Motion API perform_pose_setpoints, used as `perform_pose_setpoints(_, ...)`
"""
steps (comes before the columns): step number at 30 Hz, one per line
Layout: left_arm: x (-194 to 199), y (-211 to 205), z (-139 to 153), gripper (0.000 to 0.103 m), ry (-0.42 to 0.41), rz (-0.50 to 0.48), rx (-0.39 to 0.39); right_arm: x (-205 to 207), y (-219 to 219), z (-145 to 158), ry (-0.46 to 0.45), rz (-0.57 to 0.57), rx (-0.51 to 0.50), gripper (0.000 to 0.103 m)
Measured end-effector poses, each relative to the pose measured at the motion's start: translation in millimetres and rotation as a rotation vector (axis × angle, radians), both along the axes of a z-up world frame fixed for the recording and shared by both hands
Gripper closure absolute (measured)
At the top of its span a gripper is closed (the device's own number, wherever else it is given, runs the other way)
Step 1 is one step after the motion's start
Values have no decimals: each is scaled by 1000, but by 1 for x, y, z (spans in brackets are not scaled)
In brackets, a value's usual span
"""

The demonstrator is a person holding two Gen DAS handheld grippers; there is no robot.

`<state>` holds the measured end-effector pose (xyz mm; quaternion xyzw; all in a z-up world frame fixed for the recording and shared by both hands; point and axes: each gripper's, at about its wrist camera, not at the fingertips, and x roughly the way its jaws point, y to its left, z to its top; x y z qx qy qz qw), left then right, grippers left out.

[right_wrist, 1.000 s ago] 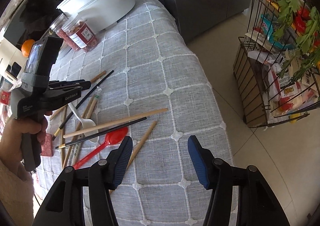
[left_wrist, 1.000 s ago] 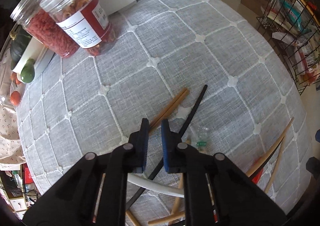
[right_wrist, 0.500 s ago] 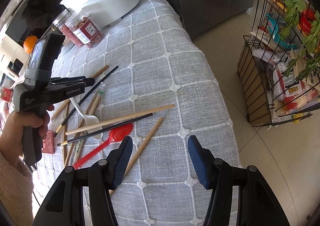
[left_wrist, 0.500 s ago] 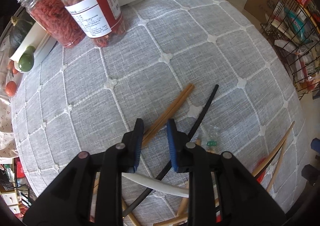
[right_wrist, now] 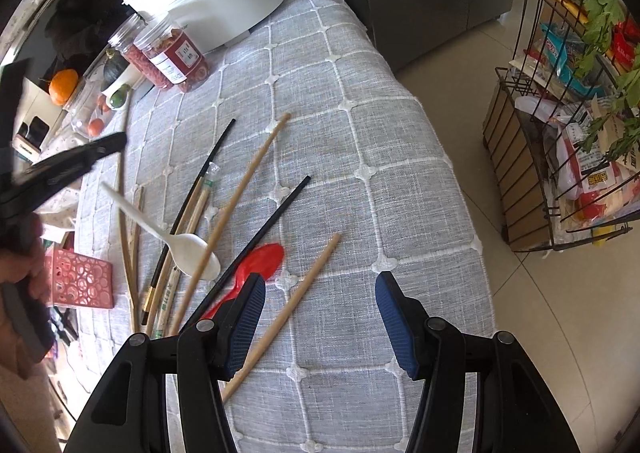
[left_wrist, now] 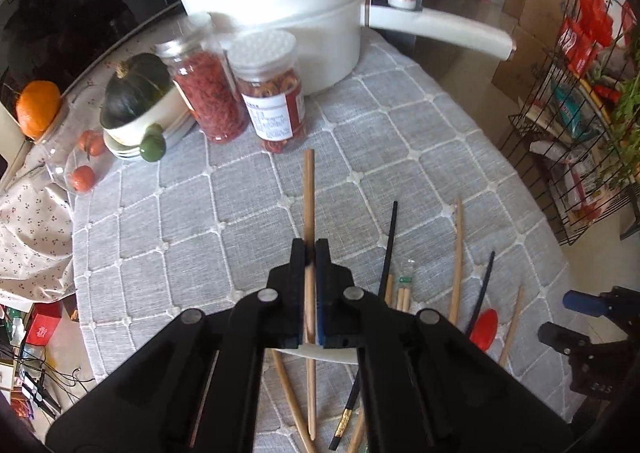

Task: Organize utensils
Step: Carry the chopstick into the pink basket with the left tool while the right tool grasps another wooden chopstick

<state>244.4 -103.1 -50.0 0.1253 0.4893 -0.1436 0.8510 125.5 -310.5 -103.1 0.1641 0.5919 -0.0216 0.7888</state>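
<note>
My left gripper is shut on a wooden chopstick and holds it lifted above the grey quilted tablecloth. Below lie more wooden chopsticks, black chopsticks, a white plastic spoon and a red plastic spoon. My right gripper is open and empty, low over the cloth, with a wooden chopstick beside its left finger. The left gripper shows blurred at the left edge of the right wrist view.
A white pot with a long handle and two clear jars stand at the back. A bowl with a dark squash sits left. A pink perforated basket is below the left table edge. A wire rack stands on the floor, right.
My left gripper closed on a wooden chopstick and lifted it, tilting up so the pot and jars came into view. The right gripper stayed open and barely moved.
</note>
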Motion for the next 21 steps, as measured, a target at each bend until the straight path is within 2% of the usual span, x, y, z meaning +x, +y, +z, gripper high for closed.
perform_pose_setpoints(5, -34, 11, 40, 98, -115, 21, -101, 2, 5, -3, 1, 5, -7, 47)
perform_pose_setpoints(11, -93, 26, 75, 98, -220, 25, -192, 8, 7, -11, 15, -4, -11, 57)
perform_pose_setpoints(17, -134, 50, 85, 98, -249, 30, -260, 15, 13, -30, 71, -20, -8, 69)
perform_pose_setpoints(21, -154, 67, 78, 98, -259, 51, -299, 19, 25, -42, 109, -10, -25, 75)
